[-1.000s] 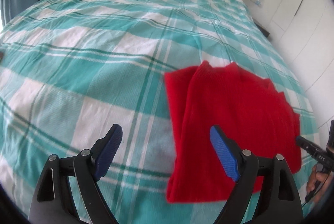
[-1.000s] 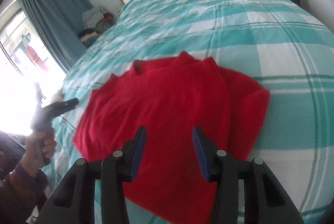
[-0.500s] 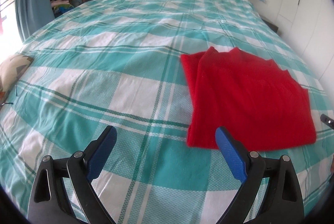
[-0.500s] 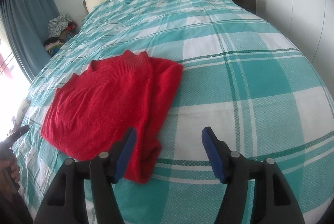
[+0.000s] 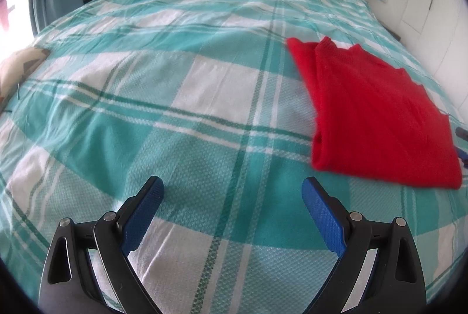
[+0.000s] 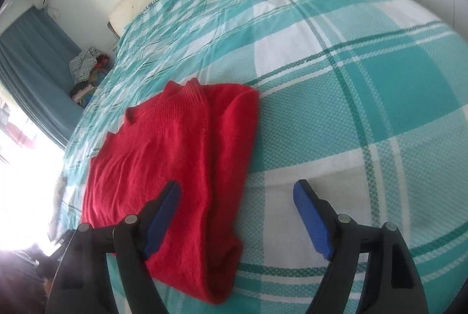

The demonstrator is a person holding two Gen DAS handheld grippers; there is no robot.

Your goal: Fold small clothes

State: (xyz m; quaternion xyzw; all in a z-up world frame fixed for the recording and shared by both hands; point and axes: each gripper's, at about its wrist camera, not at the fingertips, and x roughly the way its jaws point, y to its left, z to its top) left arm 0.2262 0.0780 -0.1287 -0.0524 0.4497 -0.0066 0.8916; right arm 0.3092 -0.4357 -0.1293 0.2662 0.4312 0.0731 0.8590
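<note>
The red sweater lies folded on the bed, both tools spread wide and empty, the right tool having just opened.

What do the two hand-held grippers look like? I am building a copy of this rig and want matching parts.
Both look alike. The left hand-held gripper and the right hand-held gripper each have two black plastic fingers with triangular cut-outs and silver round pivot pins. Each finger ends in a bright blue pad with a fine dotted texture. No cables, markings or sleeves show in these views.
</note>
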